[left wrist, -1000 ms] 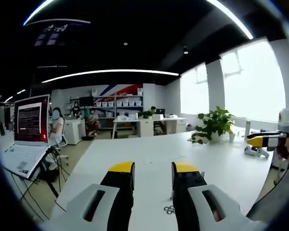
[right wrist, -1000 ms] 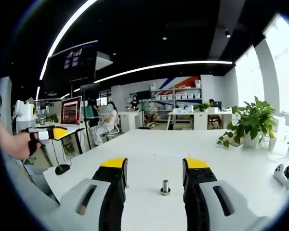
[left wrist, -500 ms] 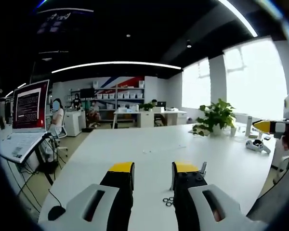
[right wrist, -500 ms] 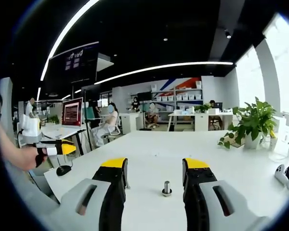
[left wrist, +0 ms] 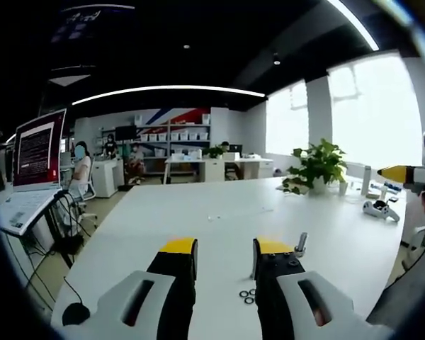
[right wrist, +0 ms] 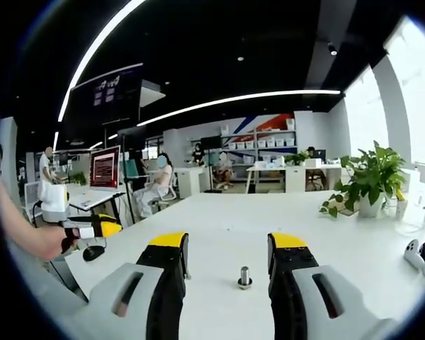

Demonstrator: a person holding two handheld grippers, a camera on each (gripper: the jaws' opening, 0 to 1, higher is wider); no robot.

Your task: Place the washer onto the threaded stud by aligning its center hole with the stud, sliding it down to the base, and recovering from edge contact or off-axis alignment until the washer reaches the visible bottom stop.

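Observation:
In the right gripper view a short threaded stud (right wrist: 245, 277) stands upright on the white table (right wrist: 227, 227), between the jaws of my right gripper (right wrist: 228, 248), which is open and empty. In the left gripper view several small washers (left wrist: 247, 295) lie flat on the table just ahead of my left gripper (left wrist: 224, 246), close to its right jaw; this gripper is open and holds nothing. The stud (left wrist: 301, 244) peeks up behind that right jaw. The left gripper (right wrist: 92, 228) comes in from the left of the right gripper view, held in a hand.
A potted plant (left wrist: 317, 167) and a white game controller (left wrist: 379, 210) sit at the table's far right. A black mouse (left wrist: 70, 312) lies near the left edge, with a laptop (left wrist: 30, 170) on a stand beyond it. People sit at desks in the background.
The left gripper has come lower and nearer the table, so the washers and the stud now show beside its right jaw. The right gripper has hardly moved.

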